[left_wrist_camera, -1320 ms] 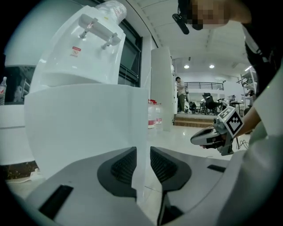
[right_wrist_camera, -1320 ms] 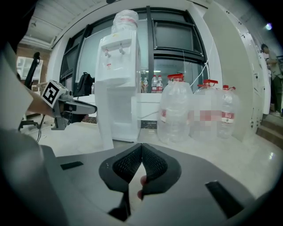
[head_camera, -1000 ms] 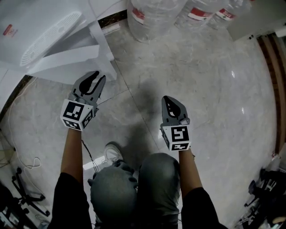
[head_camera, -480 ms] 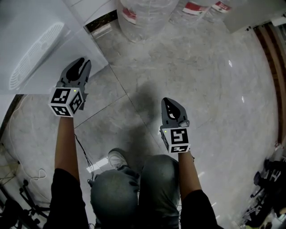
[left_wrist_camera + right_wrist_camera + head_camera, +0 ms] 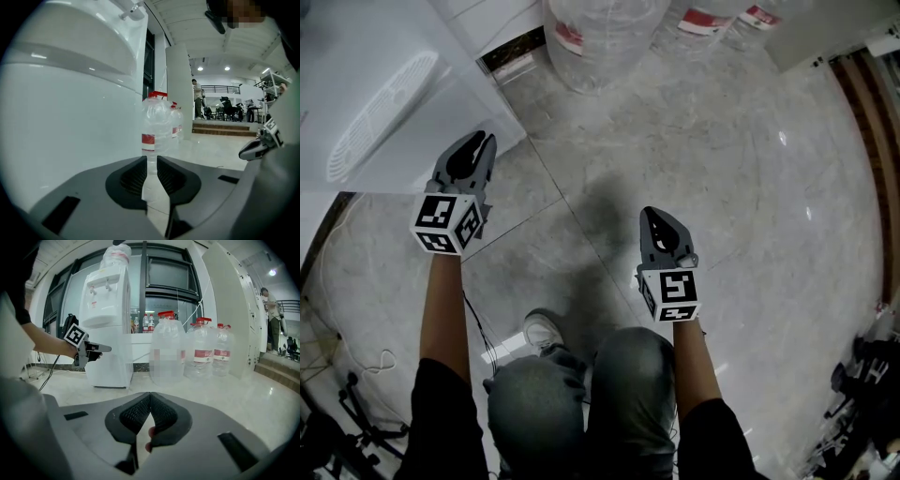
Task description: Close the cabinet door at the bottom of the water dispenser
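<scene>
The white water dispenser (image 5: 384, 103) stands at the upper left, and its bottom cabinet door (image 5: 110, 365) lies flush with the body. My left gripper (image 5: 480, 143) sits just in front of the dispenser's lower face without touching it. Its jaws are closing, a narrow gap still shows, and nothing is between them (image 5: 151, 161). The dispenser's white wall (image 5: 70, 117) fills the left of the left gripper view. My right gripper (image 5: 657, 215) hangs over the bare floor to the right, shut and empty (image 5: 150, 395). The right gripper view also shows the left gripper (image 5: 93, 350) beside the dispenser.
Several large clear water bottles (image 5: 605, 37) stand on the marble floor right of the dispenser (image 5: 167, 350). Cables (image 5: 356, 352) and black stands lie at the lower left, more dark gear (image 5: 862, 375) at the lower right. My knees and a shoe (image 5: 542, 330) are below.
The cabinet door, standing open at an angle a second ago, now lies shut against the dispenser. My left gripper went left with it, then drew slightly back. The right gripper stayed put.
</scene>
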